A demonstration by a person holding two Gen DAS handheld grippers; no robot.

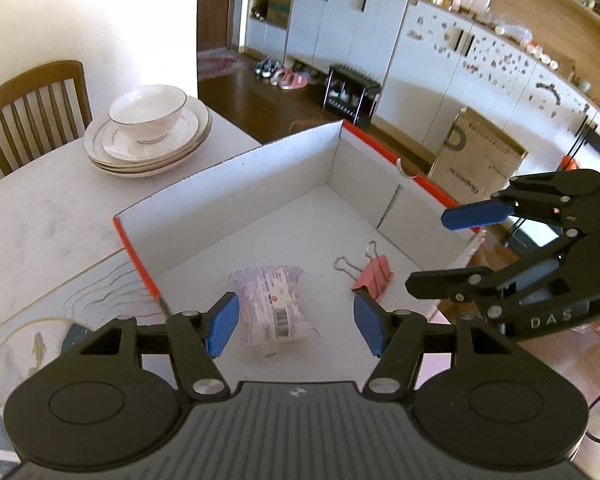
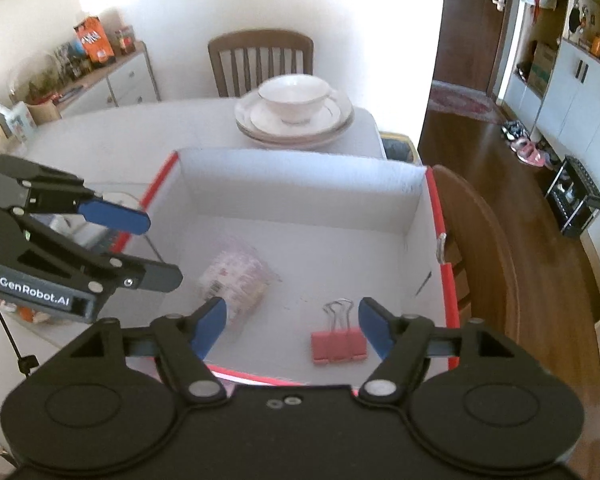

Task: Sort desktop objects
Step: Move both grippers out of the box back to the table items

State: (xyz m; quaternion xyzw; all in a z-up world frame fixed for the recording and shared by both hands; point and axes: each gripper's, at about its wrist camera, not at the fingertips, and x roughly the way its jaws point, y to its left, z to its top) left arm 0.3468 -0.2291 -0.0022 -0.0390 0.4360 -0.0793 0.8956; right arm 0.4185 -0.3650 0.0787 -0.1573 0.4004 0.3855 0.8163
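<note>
Your left hand-held gripper hangs above the near end of the white cardboard box, its blue pads spread apart with nothing between them. Just ahead of it and below, on the box floor, lies the clear-wrapped packet with printed label, sitting between the lines of the two fingers but well beneath them, not touched. To the right of that gripper's right finger rests the pink binder clip, its wire handles pointing away toward the far wall of the box.

Your right hand-held gripper is likewise spread, and its pads press on nothing. From its own camera the pink binder clip lies on the box floor just inside its right finger, and the packet lies beyond its left finger; the picture is blurred there, so its label cannot be read. The two grippers hang side by side over the box, near each other but apart.

Beyond the box, farther ahead of both grippers, a bowl on a stack of plates stands on the pale tabletop, with a wooden chair behind it.
</note>
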